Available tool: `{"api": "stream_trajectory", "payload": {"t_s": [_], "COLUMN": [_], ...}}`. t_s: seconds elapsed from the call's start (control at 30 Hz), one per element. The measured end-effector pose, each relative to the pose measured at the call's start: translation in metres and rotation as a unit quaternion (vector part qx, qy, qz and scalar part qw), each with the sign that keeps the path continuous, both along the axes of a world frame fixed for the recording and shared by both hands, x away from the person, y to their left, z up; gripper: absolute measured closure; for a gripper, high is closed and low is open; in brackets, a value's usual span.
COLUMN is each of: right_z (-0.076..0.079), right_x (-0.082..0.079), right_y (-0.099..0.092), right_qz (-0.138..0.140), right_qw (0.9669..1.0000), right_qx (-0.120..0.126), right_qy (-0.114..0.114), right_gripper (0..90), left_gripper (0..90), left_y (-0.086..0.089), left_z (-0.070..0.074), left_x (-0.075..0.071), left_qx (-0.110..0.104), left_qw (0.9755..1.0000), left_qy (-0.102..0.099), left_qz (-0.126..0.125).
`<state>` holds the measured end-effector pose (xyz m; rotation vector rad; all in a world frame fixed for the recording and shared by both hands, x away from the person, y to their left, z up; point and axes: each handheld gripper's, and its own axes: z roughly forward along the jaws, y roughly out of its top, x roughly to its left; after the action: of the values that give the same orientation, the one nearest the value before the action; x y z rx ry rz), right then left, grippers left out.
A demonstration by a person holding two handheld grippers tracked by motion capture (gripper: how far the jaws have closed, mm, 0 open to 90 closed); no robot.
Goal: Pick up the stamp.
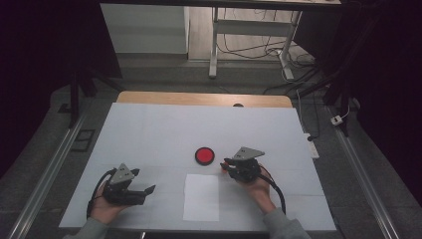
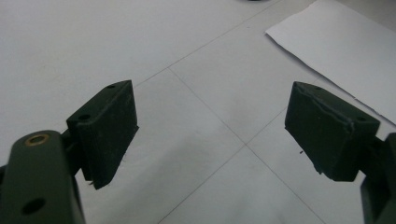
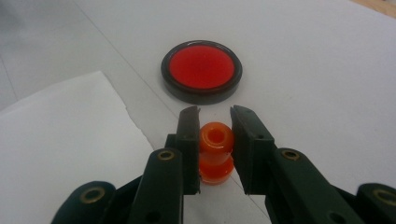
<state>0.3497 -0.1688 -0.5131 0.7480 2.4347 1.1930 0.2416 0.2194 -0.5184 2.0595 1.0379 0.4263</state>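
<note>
Dim room beyond, with dark curtains at both sides, a grey floor, white desk legs (image 1: 214,47) and loose black cables (image 1: 259,50) at the far end. In front, a wide table covered by a white sheet with faint grid lines (image 1: 149,134), a strip of bare wood showing along its far edge. On the near middle of the sheet, a white rectangular piece of paper (image 1: 201,197), upright as seen from above, one long edge ragged in the right gripper view. Just past the paper's far end, a round red disc in a black rim (image 1: 204,156), lying flat. Left gripper (image 2: 210,135) low over the sheet at the near left, held in a hand (image 1: 102,209), well apart from disc and paper, jaws wide apart with bare table between them. Right gripper (image 3: 215,140) just to the right of the disc, held in the other hand (image 1: 259,186), pointing towards the disc and clamped on a small orange translucent spool-shaped plastic piece (image 3: 215,154); spool upright between the pads, hole on top, near the disc but not touching it, beside the paper's corner.
</note>
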Motion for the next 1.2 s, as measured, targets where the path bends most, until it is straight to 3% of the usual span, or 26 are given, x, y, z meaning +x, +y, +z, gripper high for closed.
{"api": "stream_trajectory", "payload": {"t_s": [0.37,0.53,1.2], "right_z": [0.009,0.014,0.028], "right_x": [-0.002,-0.002,-0.008], "right_y": [-0.006,-0.010,-0.015], "right_qz": [-0.007,-0.008,-0.006], "right_qw": [0.9996,0.9989,0.9973], "right_qx": [0.024,0.046,0.071], "right_qy": [-0.012,-0.008,-0.019], "right_gripper": [72.0,72.0,72.0], "left_gripper": [17.4,17.4,17.5], "left_y": [0.000,0.000,0.002], "left_z": [0.000,0.000,0.000], "left_x": [0.001,0.001,0.002], "left_qx": [-0.002,-0.002,-0.002], "left_qw": [1.0000,1.0000,1.0000], "left_qy": [0.000,0.000,0.000], "left_qz": [0.000,0.001,0.005]}}
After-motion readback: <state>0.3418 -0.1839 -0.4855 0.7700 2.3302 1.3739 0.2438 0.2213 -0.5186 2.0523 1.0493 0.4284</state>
